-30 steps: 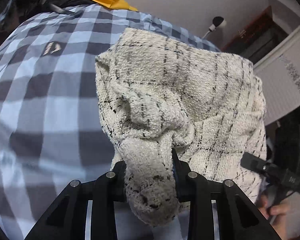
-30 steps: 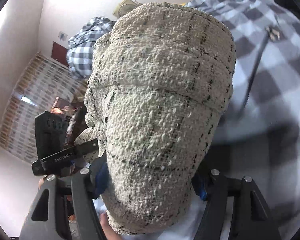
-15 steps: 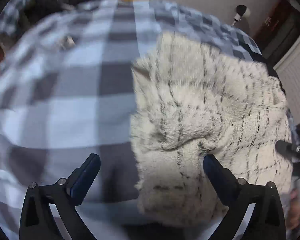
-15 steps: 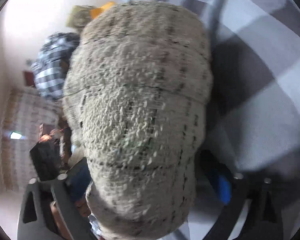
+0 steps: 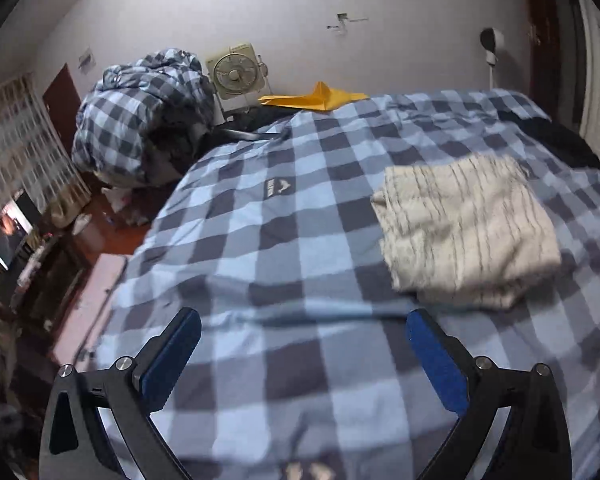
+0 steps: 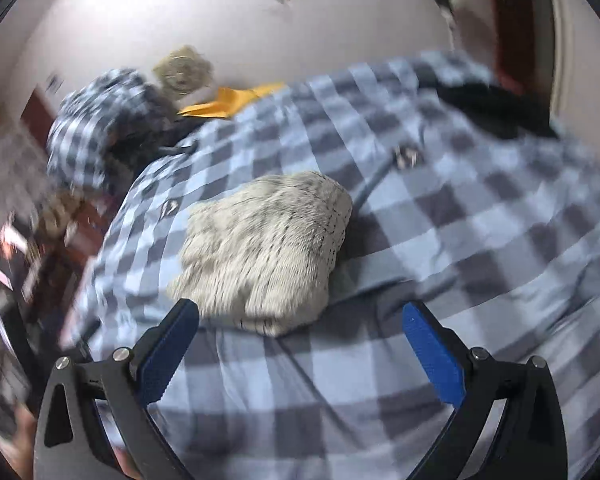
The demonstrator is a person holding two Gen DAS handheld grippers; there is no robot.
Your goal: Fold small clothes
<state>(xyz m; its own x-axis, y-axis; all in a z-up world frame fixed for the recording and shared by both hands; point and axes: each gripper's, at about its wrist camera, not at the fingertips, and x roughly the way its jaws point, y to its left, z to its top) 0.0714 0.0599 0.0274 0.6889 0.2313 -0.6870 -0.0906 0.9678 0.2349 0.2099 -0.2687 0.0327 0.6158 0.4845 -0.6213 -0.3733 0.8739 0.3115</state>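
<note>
A cream knitted garment with thin dark lines (image 5: 466, 232) lies folded into a thick square on the blue checked bedcover (image 5: 284, 264), at the right of the left wrist view. My left gripper (image 5: 300, 344) hangs open above the cover, to the near left of the garment, nothing between its blue pads. In the blurred right wrist view the same folded garment (image 6: 264, 252) lies just beyond my right gripper (image 6: 300, 340), which is open and apart from it.
A bundle of checked bedding (image 5: 140, 120) is heaped at the bed's far left beside a small fan (image 5: 236, 74). A yellow cloth (image 5: 316, 98) lies at the head of the bed. Dark fabric (image 5: 556, 140) lies at the far right. Cluttered floor (image 5: 40, 248) runs along the left bedside.
Both grippers let go of the cream garment, opened wide and drew back and up. The garment now lies folded on the bedcover, and much more of the room shows.
</note>
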